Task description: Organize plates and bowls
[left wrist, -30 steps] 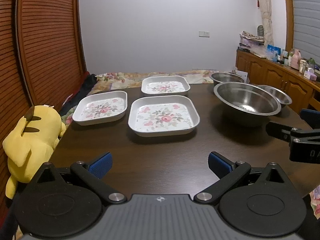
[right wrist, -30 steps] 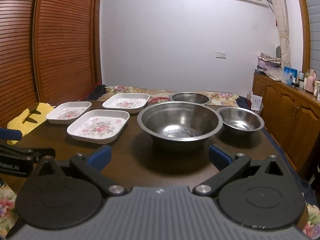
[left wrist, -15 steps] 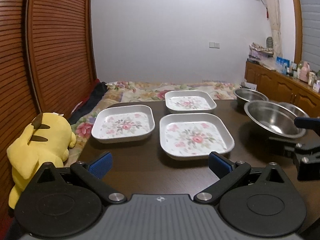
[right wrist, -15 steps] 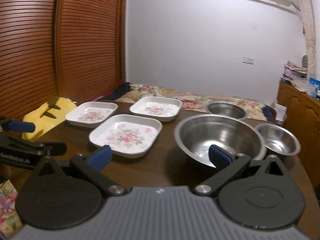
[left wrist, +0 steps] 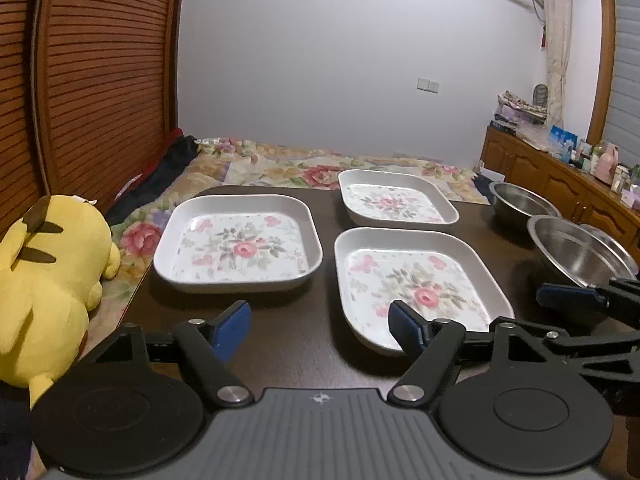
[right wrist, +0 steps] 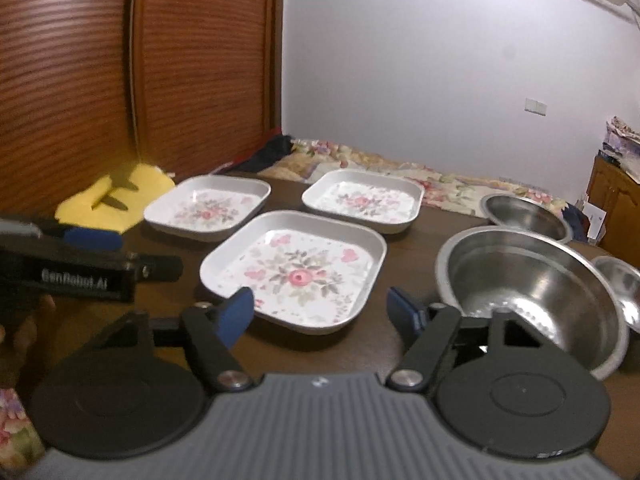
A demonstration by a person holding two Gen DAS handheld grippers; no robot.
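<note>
Blue-padded fingers frame each of your views. Your left gripper (left wrist: 318,326) has its jaws closing, with only bare dark table (left wrist: 288,344) between them, and its right pad overlaps the near corner of the nearest floral plate (left wrist: 416,280) without gripping it. Your right gripper (right wrist: 320,312) is closing too; the near edge of that same plate (right wrist: 296,272) sits between its pads, but they do not press on it.

Just beyond, on the right, the large steel bowl (right wrist: 532,292) stands beside the nearest plate, apart from it. A small steel bowl (right wrist: 618,284) shows at its right edge, partly hidden behind it.

Further back, a second floral plate (left wrist: 240,244) lies near the table's left edge and a third floral plate (left wrist: 394,202) lies behind the nearest one; all three sit flat and separate. A medium steel bowl (right wrist: 524,216) rests at the far right of the table.

Off the left edge, a yellow plush toy (left wrist: 48,288) lies on a floral bedspread (left wrist: 280,168) that runs behind the table to the wall.
</note>
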